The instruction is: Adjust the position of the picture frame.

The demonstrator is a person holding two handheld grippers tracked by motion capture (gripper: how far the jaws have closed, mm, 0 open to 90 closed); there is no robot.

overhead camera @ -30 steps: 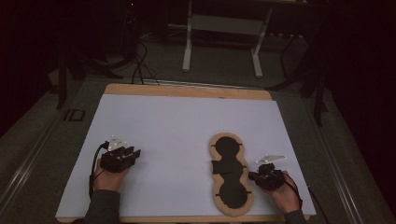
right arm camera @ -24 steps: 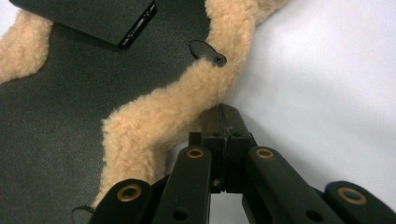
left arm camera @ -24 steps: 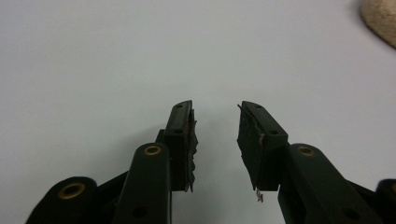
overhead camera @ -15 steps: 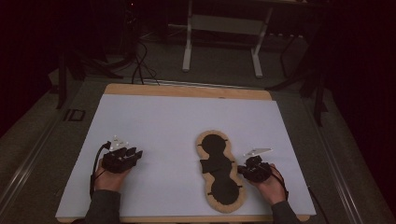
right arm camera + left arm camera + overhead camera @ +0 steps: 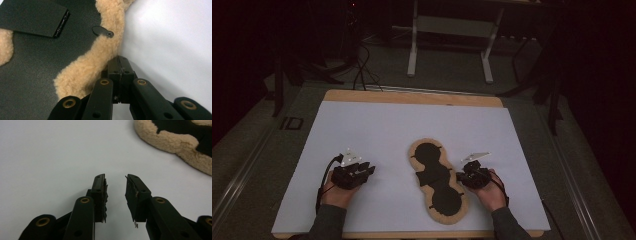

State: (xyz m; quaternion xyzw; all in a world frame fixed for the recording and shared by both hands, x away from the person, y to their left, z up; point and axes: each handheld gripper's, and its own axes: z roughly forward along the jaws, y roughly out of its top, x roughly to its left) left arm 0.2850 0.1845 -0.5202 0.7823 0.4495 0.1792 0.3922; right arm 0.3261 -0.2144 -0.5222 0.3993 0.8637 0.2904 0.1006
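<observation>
Your right gripper [image 5: 468, 176] sits against the right-hand edge of the fleece-edged black piece [image 5: 438, 181], at the narrow waist of its figure-eight outline. In the right gripper view its jaws are pressed together with nothing between them, their tips touching the tan fleece border [image 5: 100, 58] from the side. The piece lies flat on the white surface [image 5: 377, 125], just right of centre and toward your side. Its long axis runs away from you, leaning slightly left at the far end.

Your left gripper [image 5: 353, 172] rests well apart from the piece, out to its left. Its jaws stand partly apart with nothing between them and have just been closing; in the left gripper view the fleece edge [image 5: 175, 142] lies ahead and to the right.

Your right hand is the nearer one. Open white surface lies all around, widest to the left and beyond the piece; the near edge of the surface is close to the piece's lower lobe.
</observation>
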